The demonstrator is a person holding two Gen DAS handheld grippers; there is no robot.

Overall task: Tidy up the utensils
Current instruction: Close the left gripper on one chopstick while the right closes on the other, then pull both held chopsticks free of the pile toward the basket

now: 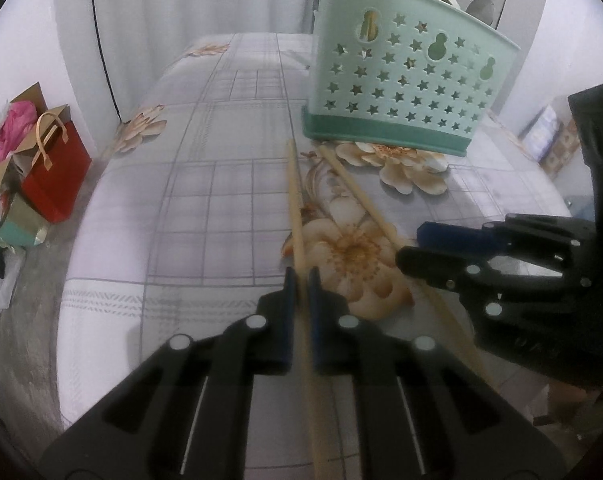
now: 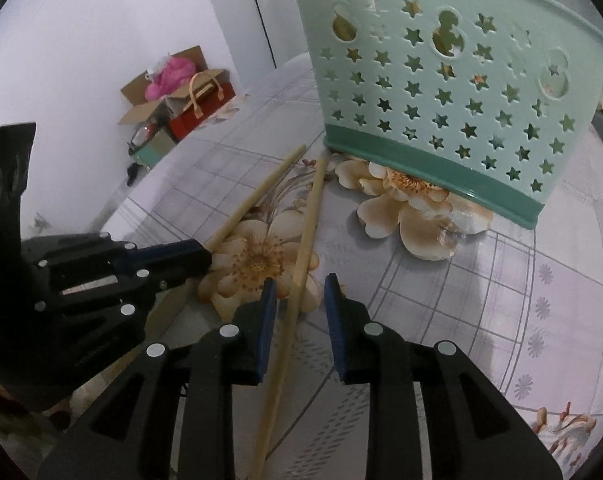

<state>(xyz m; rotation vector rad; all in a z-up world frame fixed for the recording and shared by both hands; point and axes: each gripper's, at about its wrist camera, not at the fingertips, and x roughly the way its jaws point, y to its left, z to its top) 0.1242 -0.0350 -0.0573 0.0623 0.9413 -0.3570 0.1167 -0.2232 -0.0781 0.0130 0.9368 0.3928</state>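
Observation:
Two wooden chopsticks lie on the flowered tablecloth in front of a mint green utensil caddy (image 1: 405, 84) with star holes, which also fills the right wrist view (image 2: 453, 92). My left gripper (image 1: 300, 276) is shut on the left chopstick (image 1: 295, 200), seen from the side in the right wrist view (image 2: 205, 250). My right gripper (image 2: 299, 284) is open, its blue pads either side of the right chopstick (image 2: 307, 232) without closing on it. The right gripper also shows in the left wrist view (image 1: 411, 244). The caddy holds spoons (image 1: 481, 8) and other wooden utensils.
The tablecloth (image 1: 205, 184) drops off at its left edge. Beyond it on the floor stand a red gift bag (image 1: 57, 172) and a cardboard box with pink stuffing (image 2: 173, 76). A black cable runs down the white wall (image 1: 101, 52).

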